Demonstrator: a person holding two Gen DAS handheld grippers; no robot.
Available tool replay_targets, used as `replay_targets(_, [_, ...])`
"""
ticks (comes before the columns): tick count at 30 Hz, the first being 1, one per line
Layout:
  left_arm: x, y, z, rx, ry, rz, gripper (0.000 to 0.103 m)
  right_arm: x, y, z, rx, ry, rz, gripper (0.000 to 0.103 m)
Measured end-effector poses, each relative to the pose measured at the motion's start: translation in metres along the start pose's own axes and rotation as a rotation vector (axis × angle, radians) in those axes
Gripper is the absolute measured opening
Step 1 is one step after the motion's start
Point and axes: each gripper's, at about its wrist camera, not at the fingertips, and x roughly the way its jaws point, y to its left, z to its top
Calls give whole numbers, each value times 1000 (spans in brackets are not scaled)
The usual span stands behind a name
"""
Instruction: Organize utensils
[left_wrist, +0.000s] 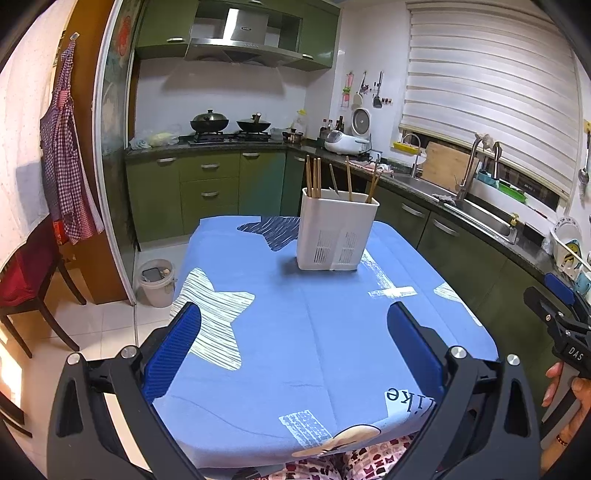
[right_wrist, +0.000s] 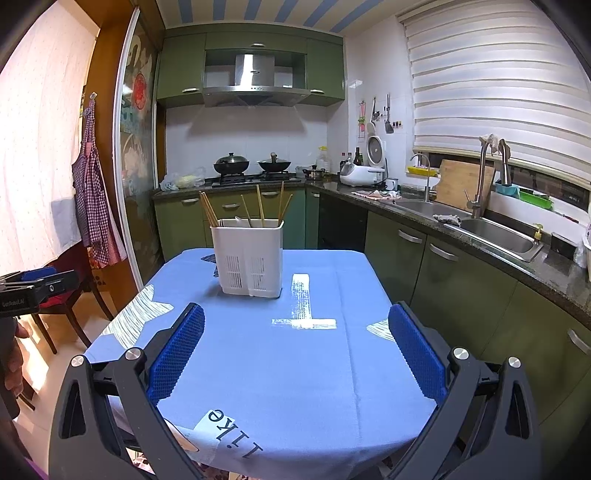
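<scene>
A white plastic utensil holder (left_wrist: 337, 232) (right_wrist: 248, 256) stands upright on the far part of a table covered with a blue cloth (left_wrist: 295, 332) (right_wrist: 295, 354). Several wooden chopsticks (left_wrist: 314, 177) (right_wrist: 260, 206) stick up out of it. My left gripper (left_wrist: 293, 317) hangs open above the near half of the table, nothing between its blue pads. My right gripper (right_wrist: 295, 321) is open too, well short of the holder, and empty. The right gripper's body (left_wrist: 561, 317) shows at the right edge of the left wrist view; the left one's body (right_wrist: 33, 288) shows at the right wrist view's left edge.
A kitchen counter with a steel sink (right_wrist: 491, 229) runs along the right, close to the table's right edge. A stove with two pans (left_wrist: 229, 125) is at the back. A bin (left_wrist: 157, 277) and a dark wooden chair (left_wrist: 29, 280) stand on the floor at left.
</scene>
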Motion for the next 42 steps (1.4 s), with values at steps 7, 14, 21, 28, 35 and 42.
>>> replay_targets(7, [0,-3,3,14,2,-6,96,3,0,2,9,4,3,98])
replay_targets(14, [-1,-6,3,21,3,3,96,5,0,1,9,5,4,98])
replay_targets(21, [1,-9,3,19,9,13,96,9,1,0,10,9,5,98])
replay_targets(28, [4,-11,3,27,23,24,96,14,5,-2,12,14,5,98])
replay_targets(35, [5,-11,4,17,17,35,96,15,4,-3,13,14,5,98])
replay_targets(42, [5,-11,4,20,18,40,96,14,4,-3,13,15,7,98])
